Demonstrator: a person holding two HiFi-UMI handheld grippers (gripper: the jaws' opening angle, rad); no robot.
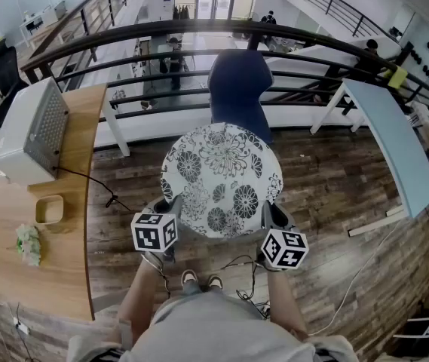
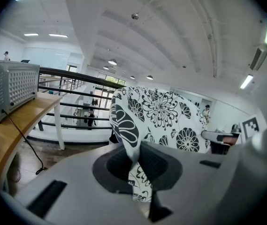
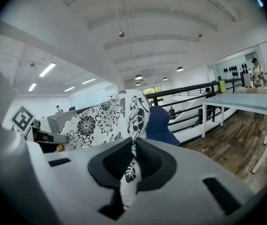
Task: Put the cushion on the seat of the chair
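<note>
A round white cushion (image 1: 220,179) with black flower print hangs in the air in front of me, held flat by both grippers. My left gripper (image 1: 163,219) is shut on its near left edge, and the fabric (image 2: 138,139) is pinched between the jaws. My right gripper (image 1: 273,221) is shut on the near right edge, with fabric (image 3: 133,161) squeezed between its pads. The dark blue chair (image 1: 238,89) stands just beyond the cushion; its backrest shows above the cushion and its seat is hidden beneath it. In the right gripper view the chair (image 3: 159,121) shows behind the cushion.
A wooden table (image 1: 41,225) runs along the left with a grey-white appliance (image 1: 32,130), a small box (image 1: 49,210) and a flower bunch (image 1: 28,244). A black railing (image 1: 222,32) curves behind the chair. A light blue table (image 1: 391,145) stands at right. Cables lie on the wooden floor.
</note>
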